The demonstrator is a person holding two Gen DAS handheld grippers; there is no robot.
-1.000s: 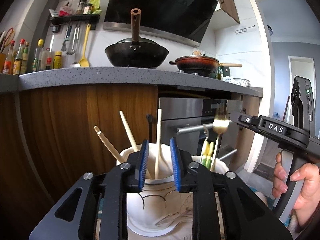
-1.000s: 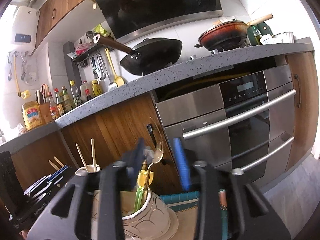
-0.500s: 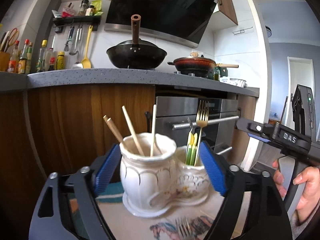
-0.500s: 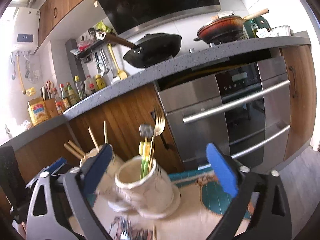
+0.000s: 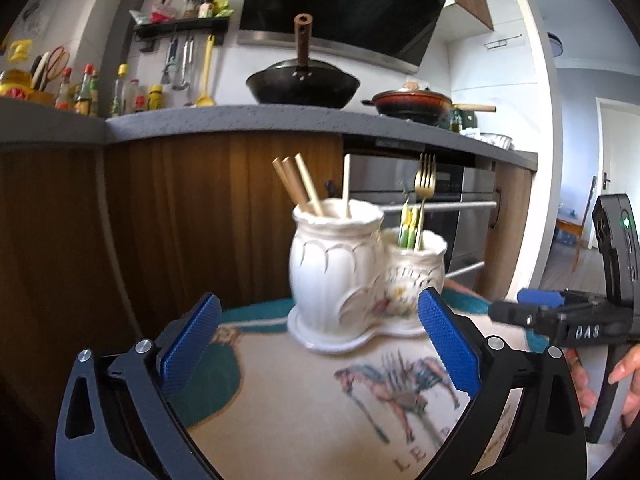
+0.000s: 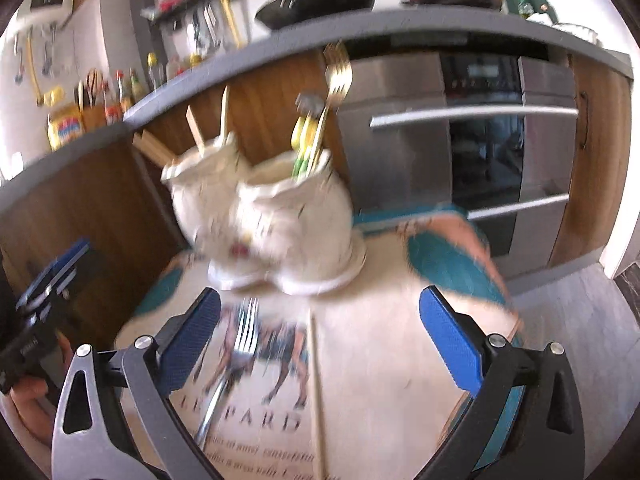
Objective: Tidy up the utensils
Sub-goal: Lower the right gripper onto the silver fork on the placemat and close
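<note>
In the left wrist view the left gripper (image 5: 318, 342) is spread wide and empty, and the white double-pot holder (image 5: 362, 272) stands just ahead of it on the worktop (image 5: 288, 400), chopsticks (image 5: 298, 184) in its taller pot and a gold fork (image 5: 424, 184) in the lower one, presumably sorted by kind; blur smears a fork-like shape on the mat's print. In the right wrist view the right gripper (image 6: 320, 342) is likewise released, with a loose silver fork (image 6: 234, 356) and single chopstick (image 6: 317, 392) between its fingers, likely next to go in, though blur hides detail and the frame cuts off the chopstick's near end.

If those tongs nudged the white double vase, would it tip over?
Probably not: the ceramic utensil holder sits on a broad joined base, so it likely slides on the mat. It looks glazed, probably slippery and chip-prone. Its upright gold fork might rattle.
</note>
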